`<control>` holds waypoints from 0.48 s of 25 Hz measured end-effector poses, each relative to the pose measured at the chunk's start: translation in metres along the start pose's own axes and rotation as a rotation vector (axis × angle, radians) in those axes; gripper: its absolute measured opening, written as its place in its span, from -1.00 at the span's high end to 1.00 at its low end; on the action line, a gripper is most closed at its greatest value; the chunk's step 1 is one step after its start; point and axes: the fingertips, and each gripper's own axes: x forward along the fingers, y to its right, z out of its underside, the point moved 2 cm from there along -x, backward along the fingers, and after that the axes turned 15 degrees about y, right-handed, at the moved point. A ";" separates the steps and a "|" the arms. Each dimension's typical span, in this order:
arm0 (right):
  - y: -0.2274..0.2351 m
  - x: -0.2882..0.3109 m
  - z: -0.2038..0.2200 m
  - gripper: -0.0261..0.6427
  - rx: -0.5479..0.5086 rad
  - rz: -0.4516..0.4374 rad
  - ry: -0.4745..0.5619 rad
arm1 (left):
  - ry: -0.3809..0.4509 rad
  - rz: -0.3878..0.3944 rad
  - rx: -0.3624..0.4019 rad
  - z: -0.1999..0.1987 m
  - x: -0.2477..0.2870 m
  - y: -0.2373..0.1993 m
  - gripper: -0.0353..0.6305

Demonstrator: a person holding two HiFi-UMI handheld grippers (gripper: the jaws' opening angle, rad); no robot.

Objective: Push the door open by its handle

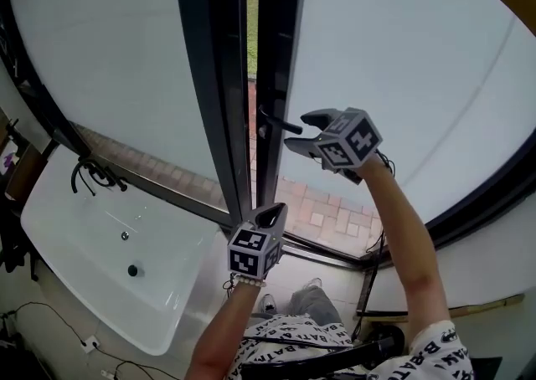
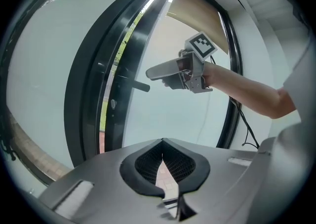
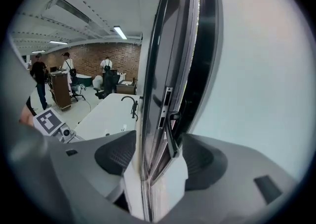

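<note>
A glass door (image 1: 402, 77) in a black frame stands slightly ajar, with a narrow strip of the outdoors showing at its edge. Its black lever handle (image 1: 280, 124) sticks out from the frame. My right gripper (image 1: 297, 130) is open, and the handle's tip lies between its jaws. In the right gripper view the door edge and the handle (image 3: 171, 134) run between the wide-apart pads (image 3: 202, 159) of that gripper (image 3: 153, 154). My left gripper (image 1: 271, 216) hangs lower, near the frame's foot, shut on nothing. From the left gripper (image 2: 165, 188) I see the right gripper (image 2: 157, 79) at the handle (image 2: 136, 85).
A white bathtub (image 1: 100, 236) with a black tap (image 1: 92, 173) stands at the lower left, beside the fixed glass pane. Brick paving (image 1: 327, 211) lies beyond the door. Cables (image 1: 377, 244) hang at the right frame. People (image 3: 66, 70) stand far back in the room.
</note>
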 end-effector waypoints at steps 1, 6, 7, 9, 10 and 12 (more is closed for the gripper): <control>0.004 0.009 0.002 0.02 0.005 -0.008 -0.025 | 0.004 0.000 -0.003 -0.002 0.004 -0.002 0.91; 0.011 0.052 0.008 0.12 0.005 -0.069 -0.111 | 0.009 -0.006 -0.032 -0.003 0.018 -0.010 0.91; 0.011 0.059 0.008 0.12 0.000 -0.085 -0.122 | 0.009 -0.007 -0.044 -0.002 0.021 -0.011 0.91; 0.008 0.071 0.010 0.12 -0.013 -0.106 -0.147 | 0.012 -0.007 -0.061 -0.002 0.024 -0.012 0.91; 0.008 0.077 0.012 0.18 -0.024 -0.109 -0.161 | 0.012 -0.007 -0.065 -0.001 0.025 -0.012 0.91; 0.009 0.088 0.017 0.28 -0.028 -0.116 -0.182 | 0.014 -0.007 -0.069 -0.001 0.026 -0.013 0.91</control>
